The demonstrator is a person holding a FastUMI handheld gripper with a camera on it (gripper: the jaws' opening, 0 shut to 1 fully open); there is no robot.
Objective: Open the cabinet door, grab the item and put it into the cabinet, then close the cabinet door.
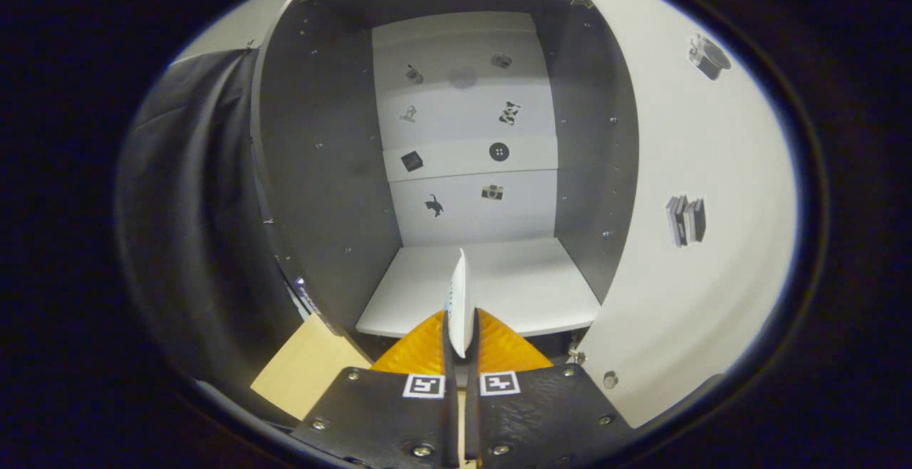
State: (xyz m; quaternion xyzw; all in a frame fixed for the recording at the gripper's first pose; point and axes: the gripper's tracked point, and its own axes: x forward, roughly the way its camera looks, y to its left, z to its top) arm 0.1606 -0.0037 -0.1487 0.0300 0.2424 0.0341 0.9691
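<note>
Gripper (461, 344) at 6 o'clock, fingers (427, 351) pressed onto a thin white flat item (460, 305), pinching it edge-on and upright between them; both fingers look in contact with its sides. Item tip reaches toward 12 o'clock, over the front part of the cabinet's white bottom shelf (527, 291). Cabinet (320, 169) straight ahead, interior open: dark side walls at 9 and 3 o'clock, white back panel (467, 134) at 12 with small black stickers scattered on it. Cabinet door (698, 241) swung wide open at 3 o'clock, white inner face with two stickers, hinges at its top and bottom corners by the cabinet edge. Light wooden bench (303, 369) surface at 7 o'clock, below the cabinet front. Black cloth (192, 227) hangs at 9 o'clock, left of the cabinet
</note>
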